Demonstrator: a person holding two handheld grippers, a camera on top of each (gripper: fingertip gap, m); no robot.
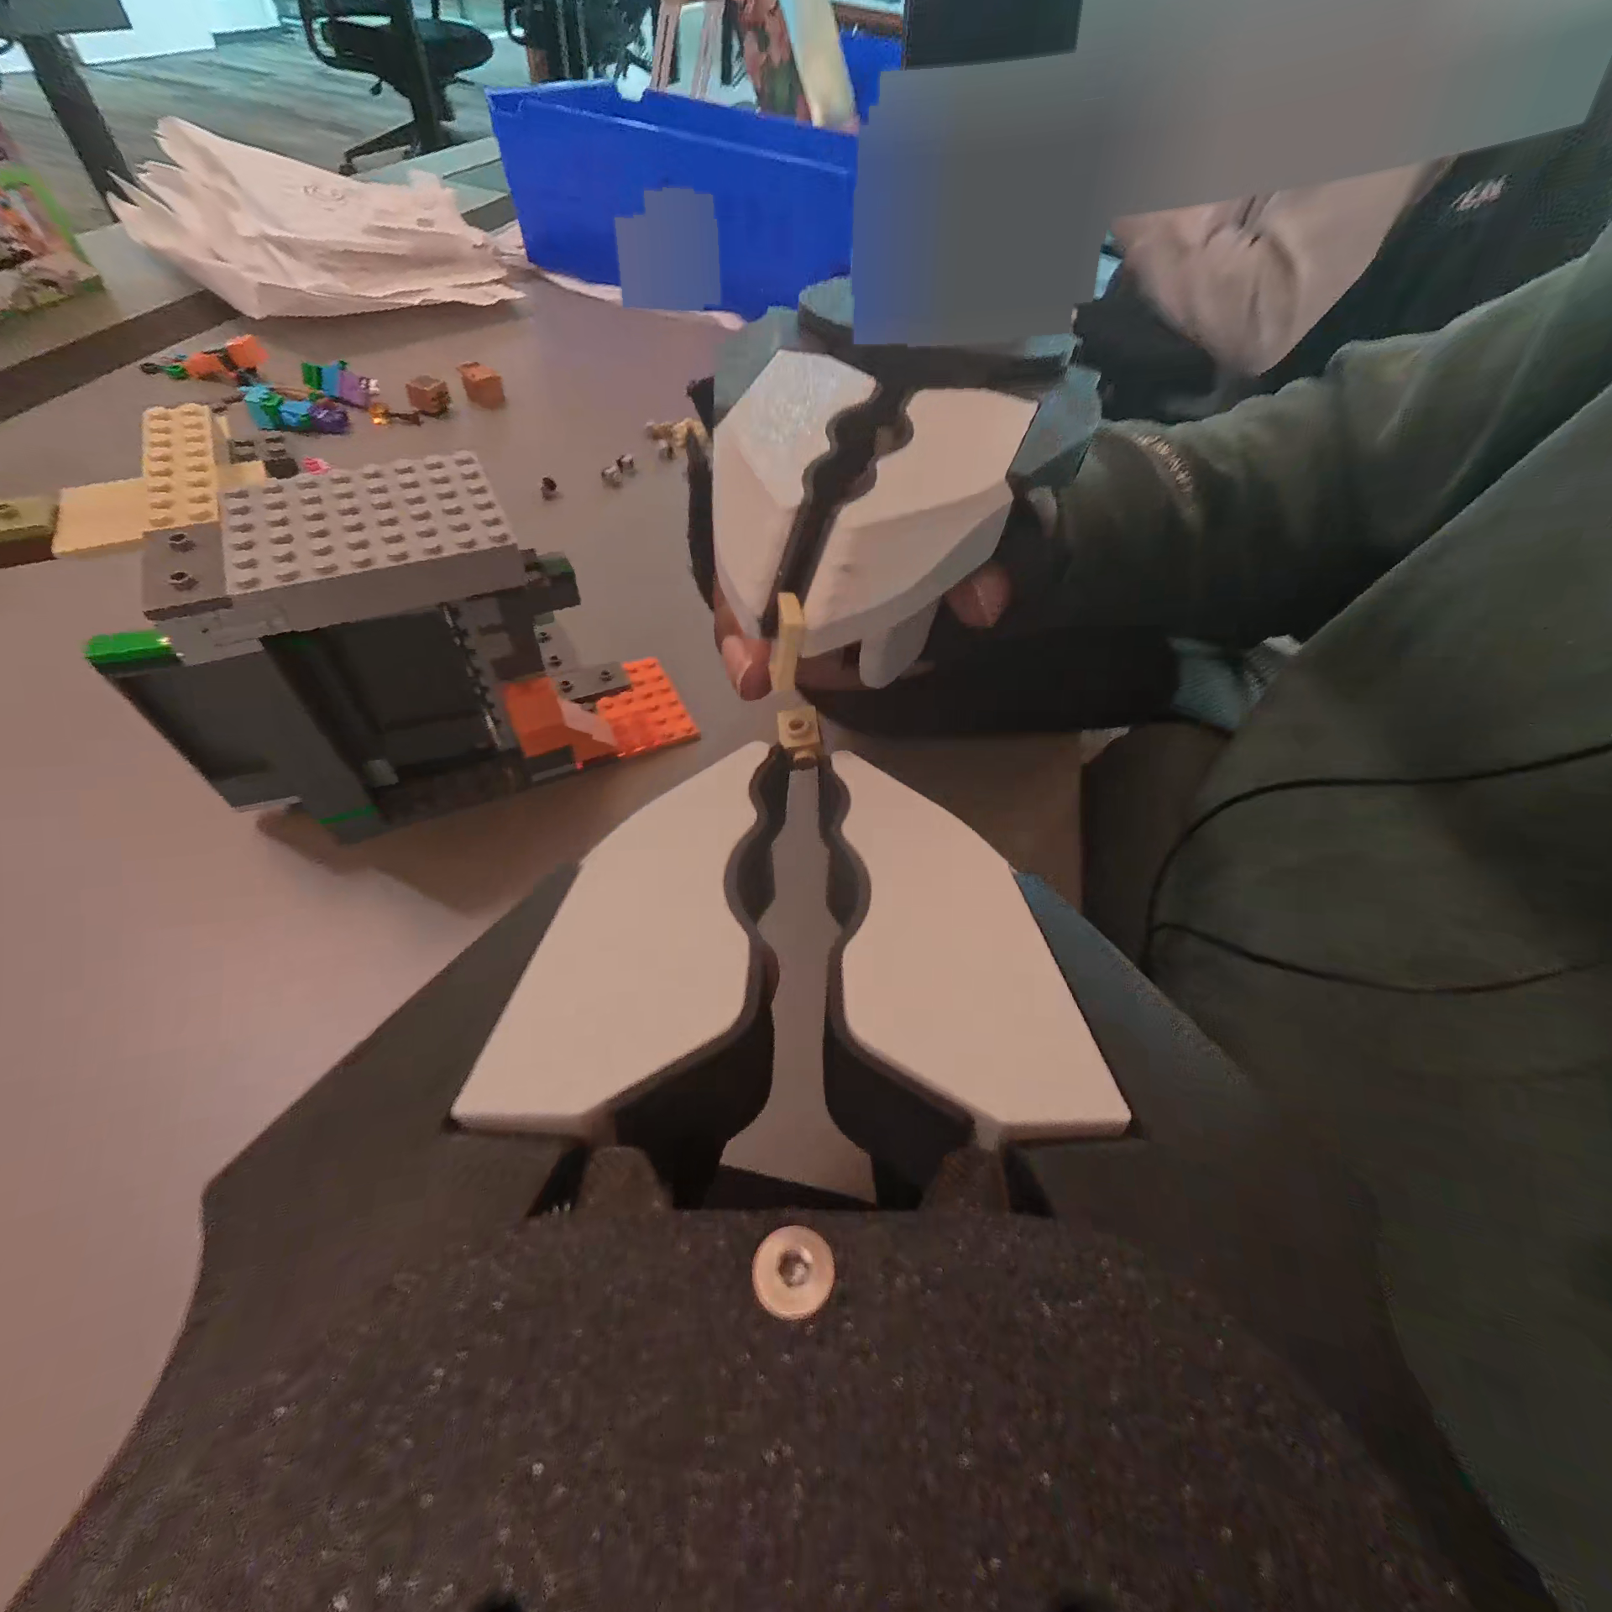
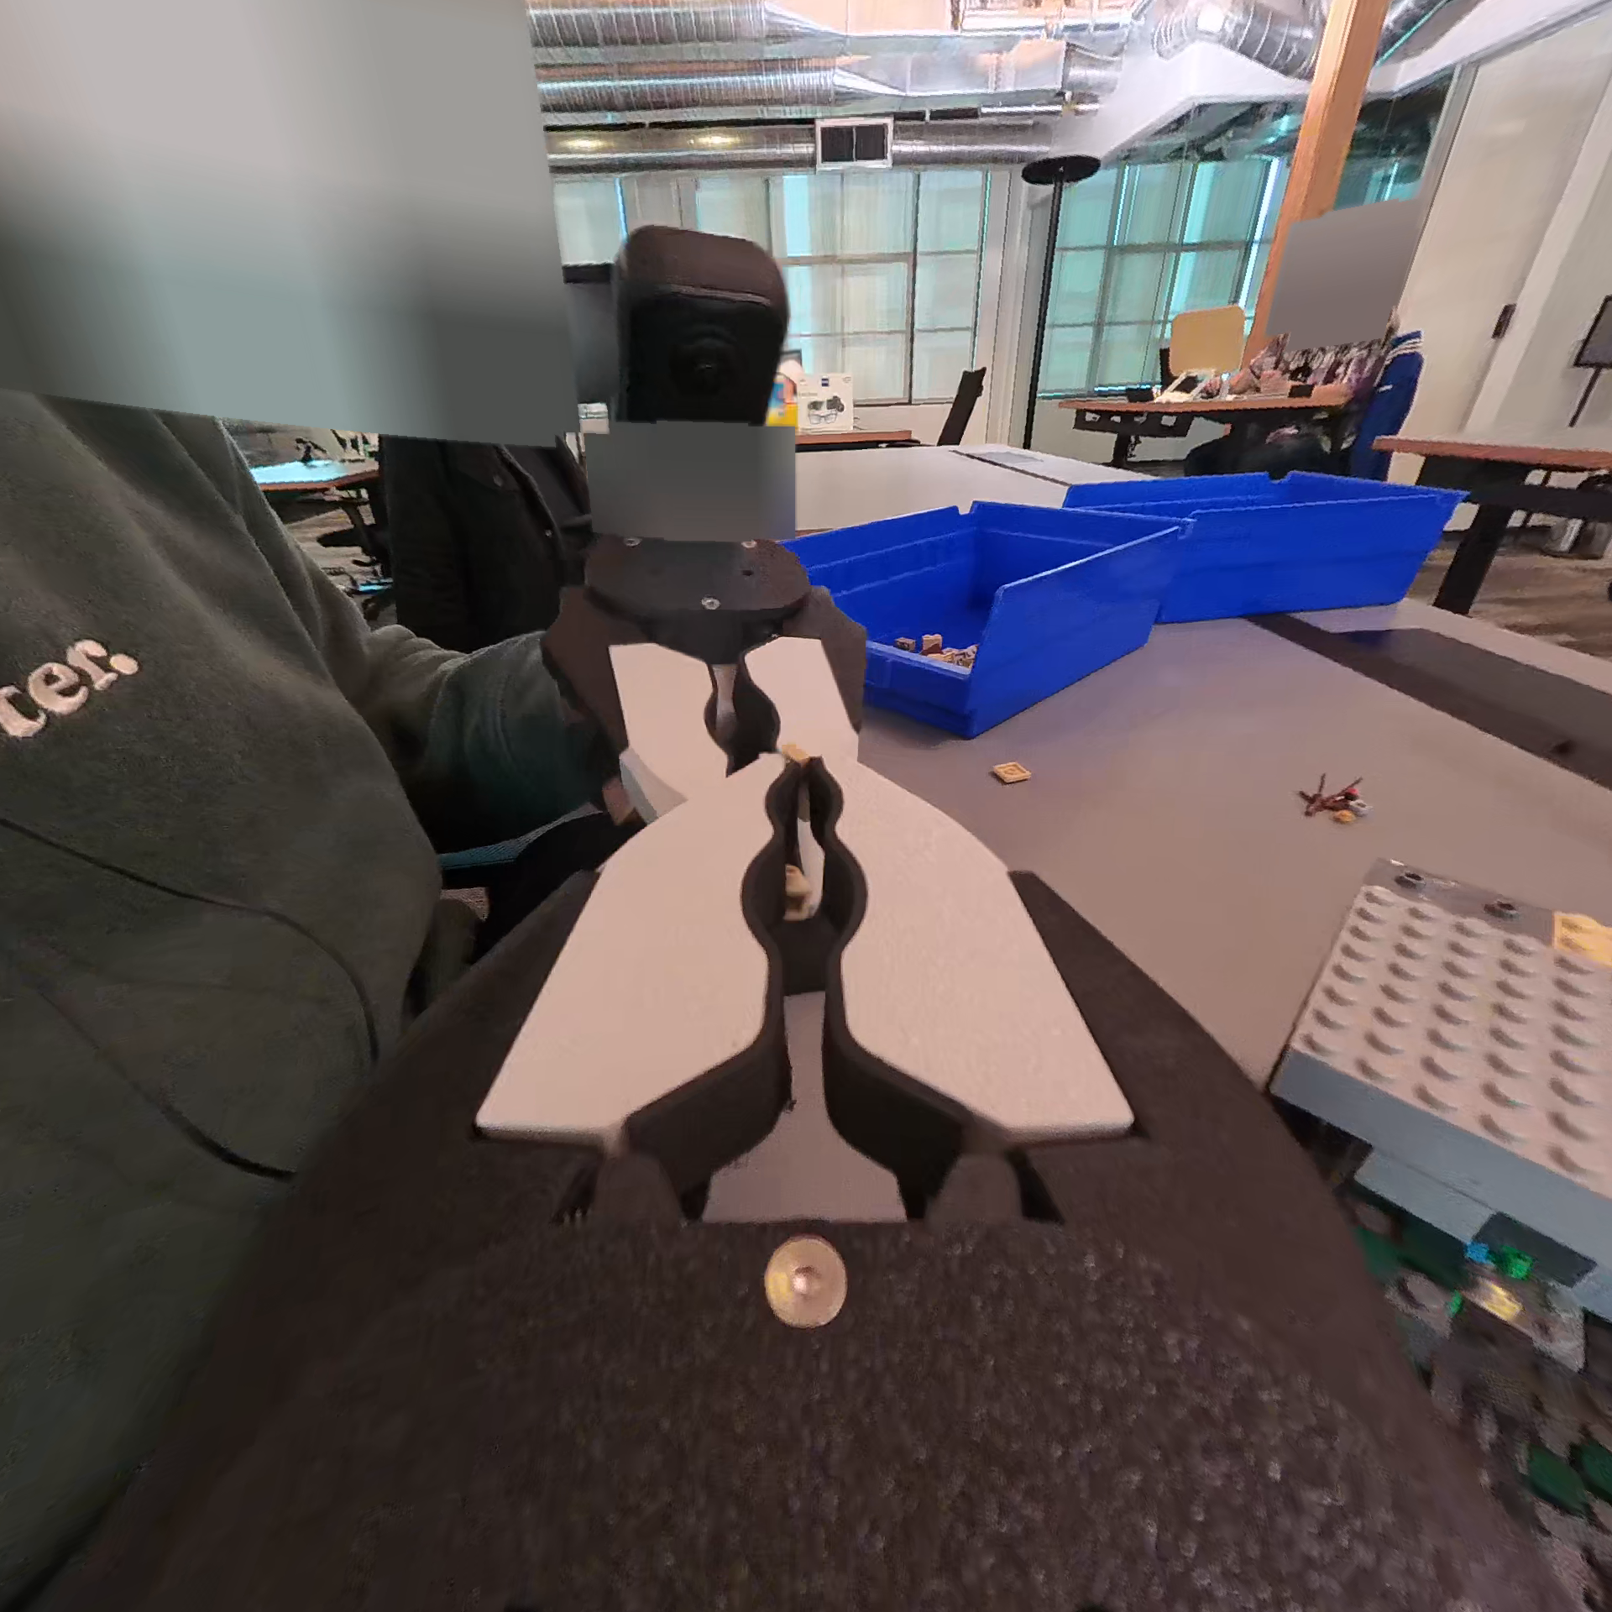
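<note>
Grey table [image 1: 262, 959] w/ a grey-roofed brick build [image 1: 349, 645], orange plates [image 1: 650, 706] at its base. Tan plates [image 1: 166, 488] just behind it. Loose coloured bricks [image 1: 297, 392] farther back, 2 brown cubes [image 1: 454, 388] beside them, tiny dark bits [image 1: 611, 471] nearby. Paper pile [image 1: 314, 227] at far edge. 2 blue bins [image 2: 986, 611] side by side (the near 1 holds small pieces). Tan tile [image 2: 1012, 773] and a dark red scrap [image 2: 1330, 798] lie apart on the table. Office chairs [image 1: 392, 52] in bkgd.

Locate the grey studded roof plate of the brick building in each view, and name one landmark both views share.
Left wrist view: grey roof plate at left of centre, atop the dark brick building.
Right wrist view: same plate at the right edge, seen close.
Shared landmark: blue bin on the table beyond.
</note>
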